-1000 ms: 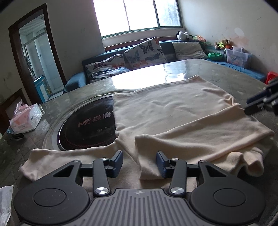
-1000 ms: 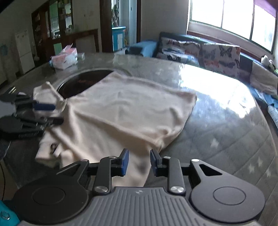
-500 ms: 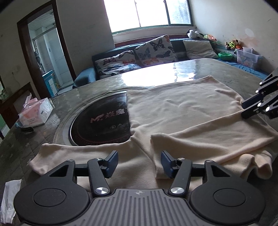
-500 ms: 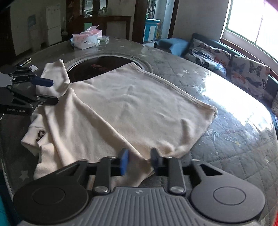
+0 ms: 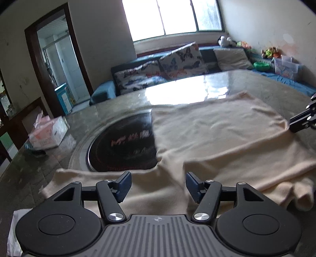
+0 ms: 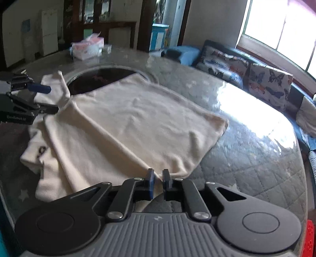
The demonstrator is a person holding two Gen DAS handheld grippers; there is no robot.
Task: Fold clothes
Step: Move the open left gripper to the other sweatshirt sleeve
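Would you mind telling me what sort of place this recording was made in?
Most likely a home living room: a blue sofa with butterfly cushions under a window, and a round table with a cream garment.

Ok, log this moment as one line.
left gripper: open, over cream sweater | right gripper: shut on sweater hem | sleeve: folded across

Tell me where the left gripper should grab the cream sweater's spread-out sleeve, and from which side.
Probably the cuff end of the sleeve, lying flat and outstretched on the table, free of the cream sweater body. The open left gripper could come low from the table's near edge, pinching the single layer.
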